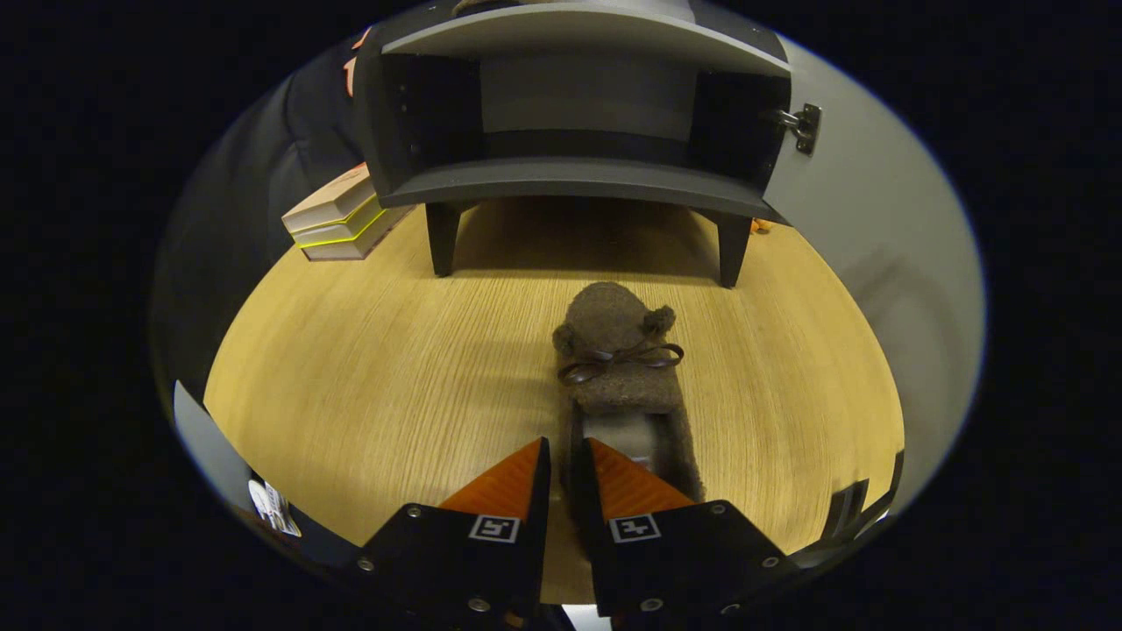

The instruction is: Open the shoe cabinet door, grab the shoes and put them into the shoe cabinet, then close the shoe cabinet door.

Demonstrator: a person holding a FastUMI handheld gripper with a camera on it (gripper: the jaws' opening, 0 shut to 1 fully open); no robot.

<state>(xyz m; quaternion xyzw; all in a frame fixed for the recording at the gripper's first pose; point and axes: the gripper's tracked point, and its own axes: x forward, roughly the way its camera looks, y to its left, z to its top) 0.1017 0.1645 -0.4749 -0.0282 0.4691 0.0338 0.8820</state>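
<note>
**Shoe gripped, cabinet open**

The cabinet [578, 131] stands open, its door [863, 202] swung right. The gripper [568, 456] pinches the left wall of the shoe [624, 368] at the heel, one finger inside. The shoe lies on the table [368, 377], short of the cabinet. Left, I judge: stowing it and closing the door.

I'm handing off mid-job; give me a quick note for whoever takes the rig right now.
Gripper: fingers nearly closed on the left side wall of the slipper, at its heel end; looks gripped.
Slipper: on the table, toe pointing at the cabinet, just short of its legs.
Cabinet: door swung open to the right, inside looks empty.
Done: door opened, slipper grabbed.
Left: lift slipper into cabinet, release, close door.
</note>
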